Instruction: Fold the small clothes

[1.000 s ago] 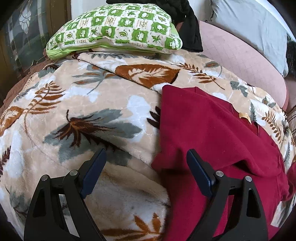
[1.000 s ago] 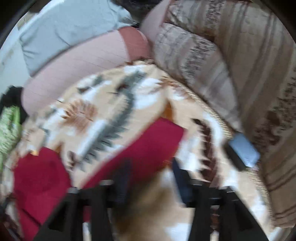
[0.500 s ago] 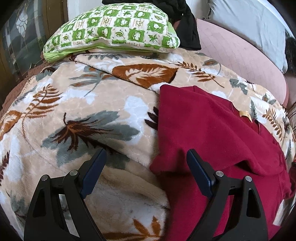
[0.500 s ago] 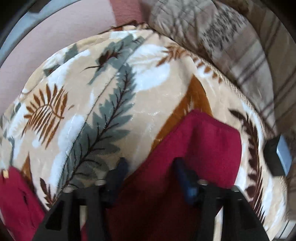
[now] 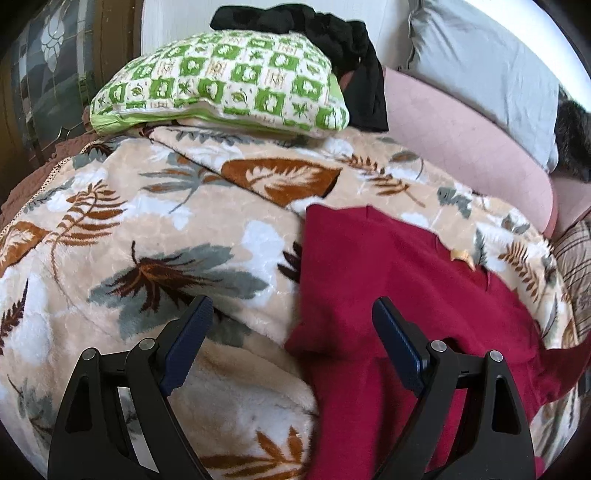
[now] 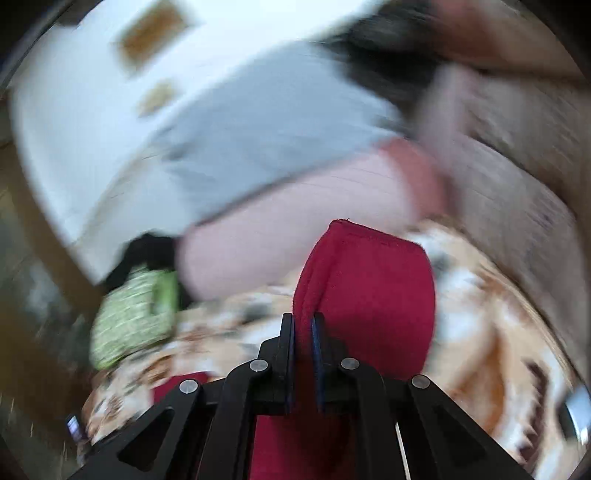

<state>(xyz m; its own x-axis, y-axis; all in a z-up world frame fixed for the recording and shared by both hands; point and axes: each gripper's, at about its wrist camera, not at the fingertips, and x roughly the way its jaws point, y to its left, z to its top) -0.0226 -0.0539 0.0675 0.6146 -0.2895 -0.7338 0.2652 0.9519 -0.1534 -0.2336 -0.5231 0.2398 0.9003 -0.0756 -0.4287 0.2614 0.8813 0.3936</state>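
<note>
A dark red garment (image 5: 399, 295) lies on a beige leaf-print blanket (image 5: 155, 229), with a small tan label (image 5: 460, 254) near its neck. My left gripper (image 5: 291, 339) is open and empty, low over the blanket; the garment's left sleeve corner lies between its fingers. My right gripper (image 6: 303, 325) is shut on the red garment's sleeve (image 6: 369, 280) and holds it lifted above the blanket (image 6: 480, 314). The right wrist view is blurred by motion.
A green checked pillow (image 5: 221, 81) and black cloth (image 5: 332, 33) lie at the blanket's far edge. A pink cushion (image 5: 461, 136) and grey pillow (image 5: 480, 62) stand behind. A striped brown cushion (image 5: 576, 266) is at the right.
My right gripper has closed on the red sleeve and lifted it, swinging the view upward. My left gripper has stayed open, nearly still.
</note>
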